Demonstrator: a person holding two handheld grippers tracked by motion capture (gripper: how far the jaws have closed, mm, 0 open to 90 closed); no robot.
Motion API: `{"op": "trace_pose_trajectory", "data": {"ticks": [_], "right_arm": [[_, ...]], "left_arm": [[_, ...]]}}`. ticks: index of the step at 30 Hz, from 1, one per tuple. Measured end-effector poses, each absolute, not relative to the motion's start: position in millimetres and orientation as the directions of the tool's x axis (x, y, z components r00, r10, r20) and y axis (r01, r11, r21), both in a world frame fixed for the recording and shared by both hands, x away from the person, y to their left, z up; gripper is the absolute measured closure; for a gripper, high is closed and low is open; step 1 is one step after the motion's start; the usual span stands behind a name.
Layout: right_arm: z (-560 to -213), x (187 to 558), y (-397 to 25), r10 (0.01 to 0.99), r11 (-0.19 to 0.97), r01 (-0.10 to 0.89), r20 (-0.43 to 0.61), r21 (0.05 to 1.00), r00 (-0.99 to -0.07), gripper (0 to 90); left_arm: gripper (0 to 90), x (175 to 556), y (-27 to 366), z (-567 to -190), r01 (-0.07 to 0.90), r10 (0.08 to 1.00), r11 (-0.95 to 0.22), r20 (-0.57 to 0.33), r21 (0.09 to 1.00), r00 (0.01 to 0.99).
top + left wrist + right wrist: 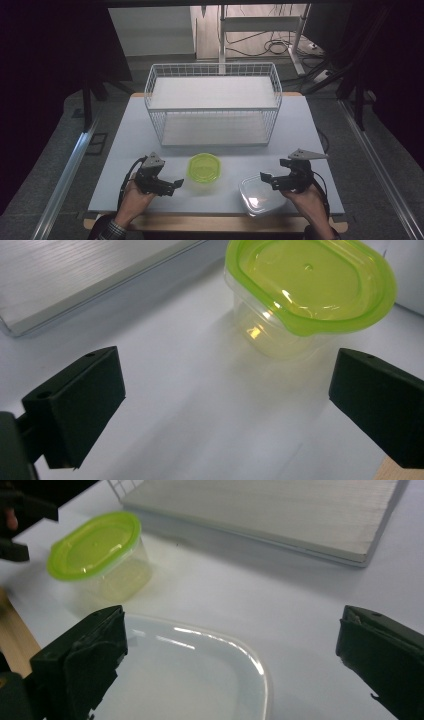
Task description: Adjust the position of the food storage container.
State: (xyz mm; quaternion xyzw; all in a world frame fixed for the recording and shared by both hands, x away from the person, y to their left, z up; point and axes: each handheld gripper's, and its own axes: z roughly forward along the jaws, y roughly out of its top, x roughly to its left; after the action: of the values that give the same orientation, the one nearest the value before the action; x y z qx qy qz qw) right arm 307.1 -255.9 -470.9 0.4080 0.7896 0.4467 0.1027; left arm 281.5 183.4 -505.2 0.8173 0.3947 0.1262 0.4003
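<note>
Two tubs, green-lidded tub [203, 168], clear-lidded tub [259, 194], one wire basket [214, 103]

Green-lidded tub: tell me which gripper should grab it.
Left, probably. The left gripper is open and points at the green-lidded tub, which sits just beyond its jaws in the left gripper view. The right gripper, also open, hovers over the clear tub and is farther off.

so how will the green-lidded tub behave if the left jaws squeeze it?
The green-lidded tub looks empty, so probably light and apt to slide on the smooth table. Its thin clear walls would likely flex. The overhanging lid rim may catch the jaws; gripping below it seems safer.
</note>
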Motion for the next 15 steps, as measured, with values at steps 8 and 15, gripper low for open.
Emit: {"op": "trace_pose_trajectory", "data": {"ticks": [8, 15], "right_arm": [[-469.2, 303.3, -251.0, 0.739, 0.313, 0.549, 0.164, 0.775, -0.653, 9.5], [-472.7, 304.6, -250.3, 0.749, 0.318, 0.554, 0.155, 0.769, -0.644, 12.1]], "left_arm": [[6.7, 279.7, 184.1, -503.2, 0.508, 0.719, -0.372, -0.104, 0.777, 0.687], [17.4, 276.8, 181.0, -499.4, 0.479, 0.709, -0.384, -0.08, 0.79, 0.701]]}}
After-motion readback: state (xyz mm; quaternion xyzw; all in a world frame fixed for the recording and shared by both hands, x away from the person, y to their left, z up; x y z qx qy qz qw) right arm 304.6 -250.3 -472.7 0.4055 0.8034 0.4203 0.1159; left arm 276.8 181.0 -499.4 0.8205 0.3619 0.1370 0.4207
